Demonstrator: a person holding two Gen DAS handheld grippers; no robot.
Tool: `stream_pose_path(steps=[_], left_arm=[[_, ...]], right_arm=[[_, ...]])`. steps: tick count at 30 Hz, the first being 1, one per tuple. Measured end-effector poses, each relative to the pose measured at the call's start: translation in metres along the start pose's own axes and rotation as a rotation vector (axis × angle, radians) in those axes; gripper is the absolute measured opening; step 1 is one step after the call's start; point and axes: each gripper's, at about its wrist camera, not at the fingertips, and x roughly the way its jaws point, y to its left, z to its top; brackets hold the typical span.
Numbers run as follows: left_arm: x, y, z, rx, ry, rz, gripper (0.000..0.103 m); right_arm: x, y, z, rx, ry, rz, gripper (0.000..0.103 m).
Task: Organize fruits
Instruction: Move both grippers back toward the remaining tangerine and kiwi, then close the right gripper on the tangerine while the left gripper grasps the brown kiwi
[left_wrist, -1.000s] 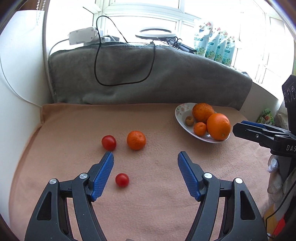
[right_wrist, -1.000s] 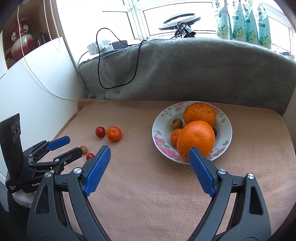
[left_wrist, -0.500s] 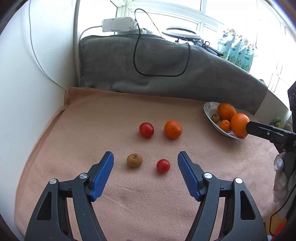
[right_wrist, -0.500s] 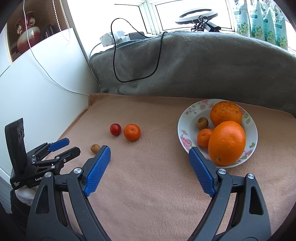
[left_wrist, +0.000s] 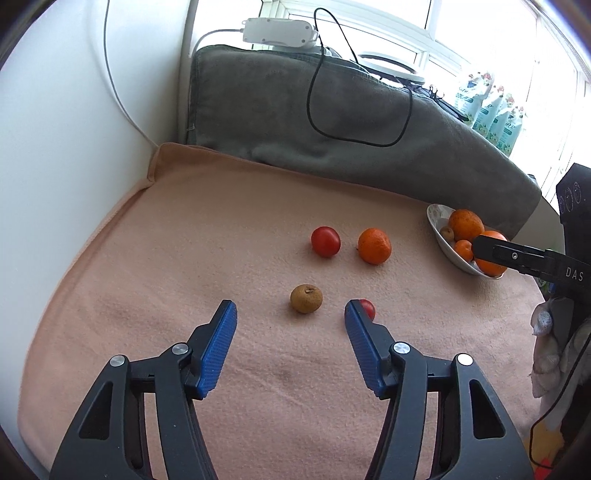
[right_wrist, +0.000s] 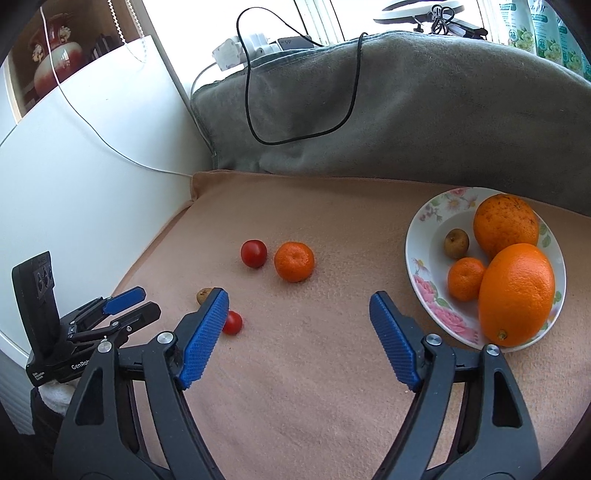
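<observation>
The left gripper (left_wrist: 290, 315) hangs over the peach blanket (left_wrist: 184, 240) with its jaws spread wide and nothing between the blue pads; the small brown fruit (left_wrist: 306, 298) lies just ahead of that gap, nearer the left pad's side. A small tomato (left_wrist: 367, 308) sits just right of the brown fruit, partly hidden behind the right pad. Beyond the brown fruit lie a larger tomato (left_wrist: 325, 241) and, just right of it, a mandarin (left_wrist: 374, 245), close together but apart. The right gripper (right_wrist: 299, 306) is likewise wide and empty, well to the right of the brown fruit (right_wrist: 204, 294). Farther right stands the floral plate (right_wrist: 428, 225), holding two big oranges (right_wrist: 517, 293), a small mandarin (right_wrist: 466, 278) and another brown fruit (right_wrist: 456, 242). A grey blanket (left_wrist: 277, 122) with a black cable (left_wrist: 317, 122) backs the scene.
</observation>
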Motion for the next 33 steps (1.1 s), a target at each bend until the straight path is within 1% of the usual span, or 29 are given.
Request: stream_pose_path(steps=[4,7,10,13,16,18,22,26,33], left_arm=[[0.007,0.000,0.000,-0.004,0.018,-0.017,0.054],[0.011,0.000,0.001,-0.007,0.025,-0.026,0.053],[0.014,-0.002,0.002,-0.005,0.031,-0.032,0.053],[0.018,-0.001,0.003,-0.003,0.040,-0.035,0.052],[0.022,0.001,0.004,-0.005,0.050,-0.040,0.052],[0.025,0.002,0.005,-0.009,0.058,-0.045,0.048],[0.031,0.004,0.006,-0.016,0.072,-0.053,0.047],[0.036,0.003,0.005,-0.014,0.083,-0.059,0.046],[0.046,0.004,0.009,-0.022,0.101,-0.069,0.044]], right_arm=[[0.015,0.003,0.004,0.001,0.019,0.012,0.080],[0.026,0.006,0.007,-0.006,0.032,0.016,0.076],[0.038,0.009,0.010,-0.015,0.044,0.016,0.075],[0.049,0.011,0.013,-0.019,0.059,0.021,0.071],[0.058,0.015,0.015,-0.031,0.070,0.020,0.070],[0.063,0.016,0.016,-0.038,0.078,0.017,0.070],[0.074,0.017,0.018,-0.046,0.092,0.010,0.069],[0.084,0.015,0.019,-0.047,0.107,0.006,0.064],[0.101,0.015,0.024,-0.051,0.120,-0.004,0.063]])
